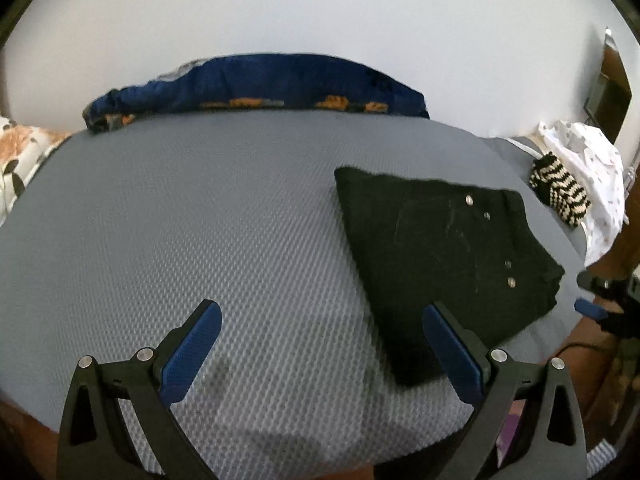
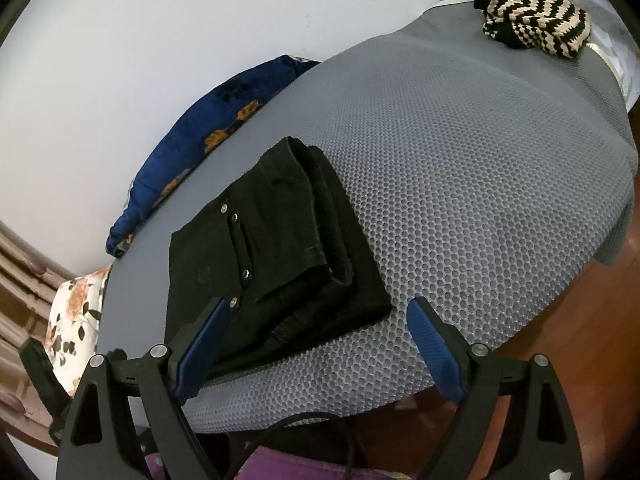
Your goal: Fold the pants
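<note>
Black pants [image 1: 444, 256] lie folded into a compact stack on the grey honeycomb mat [image 1: 224, 216], with metal rivets showing on top. In the right wrist view the pants [image 2: 276, 256] sit near the mat's front edge [image 2: 360, 384], layers visible at the folded end. My left gripper [image 1: 322, 316] is open and empty above the mat, left of the pants. My right gripper [image 2: 318, 308] is open and empty, just in front of the stack; its left finger [image 2: 204, 344] overlaps the pants' near corner. The right gripper also shows at the left wrist view's right edge [image 1: 596, 300].
A blue floral blanket [image 1: 256, 88] lies along the wall at the mat's far edge. A black-and-cream striped knit item [image 2: 536, 20] and white cloth [image 1: 592, 176] lie at the far right end. A floral pillow [image 2: 76, 320] sits at the left. Wooden floor [image 2: 592, 320] lies below.
</note>
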`<action>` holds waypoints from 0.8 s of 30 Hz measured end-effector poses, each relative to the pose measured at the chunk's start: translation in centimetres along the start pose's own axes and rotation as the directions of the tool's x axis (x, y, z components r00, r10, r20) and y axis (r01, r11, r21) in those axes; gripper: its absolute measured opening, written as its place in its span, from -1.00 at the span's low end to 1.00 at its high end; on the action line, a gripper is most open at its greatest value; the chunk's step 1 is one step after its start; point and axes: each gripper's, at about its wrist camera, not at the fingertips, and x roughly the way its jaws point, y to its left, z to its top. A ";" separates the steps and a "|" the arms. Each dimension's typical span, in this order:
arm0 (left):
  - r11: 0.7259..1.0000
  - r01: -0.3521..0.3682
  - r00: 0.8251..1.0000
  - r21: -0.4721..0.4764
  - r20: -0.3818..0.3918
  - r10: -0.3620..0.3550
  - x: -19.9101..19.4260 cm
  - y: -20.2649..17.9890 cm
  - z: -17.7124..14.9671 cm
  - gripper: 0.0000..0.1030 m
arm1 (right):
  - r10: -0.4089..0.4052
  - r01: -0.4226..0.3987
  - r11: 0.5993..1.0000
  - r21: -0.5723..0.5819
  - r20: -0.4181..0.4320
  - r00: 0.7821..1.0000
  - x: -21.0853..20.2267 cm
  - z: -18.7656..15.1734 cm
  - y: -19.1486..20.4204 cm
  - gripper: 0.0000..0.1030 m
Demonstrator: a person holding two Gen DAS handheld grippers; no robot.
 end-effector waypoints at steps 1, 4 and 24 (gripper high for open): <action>1.000 0.006 1.000 0.000 0.002 -0.006 0.1 -0.1 0.2 0.95 | -0.001 0.001 1.000 0.000 -0.001 1.000 0.0 0.0 0.0 0.71; 1.000 0.003 1.000 0.001 0.004 -0.003 0.5 -0.5 1.0 0.95 | 0.001 -0.001 1.000 0.001 -0.007 1.000 0.3 0.1 0.0 0.71; 0.997 0.063 0.997 -0.045 -0.030 -0.065 4.5 -1.6 3.3 0.95 | 0.023 -0.021 0.999 -0.044 0.031 0.999 -0.4 1.4 0.0 0.73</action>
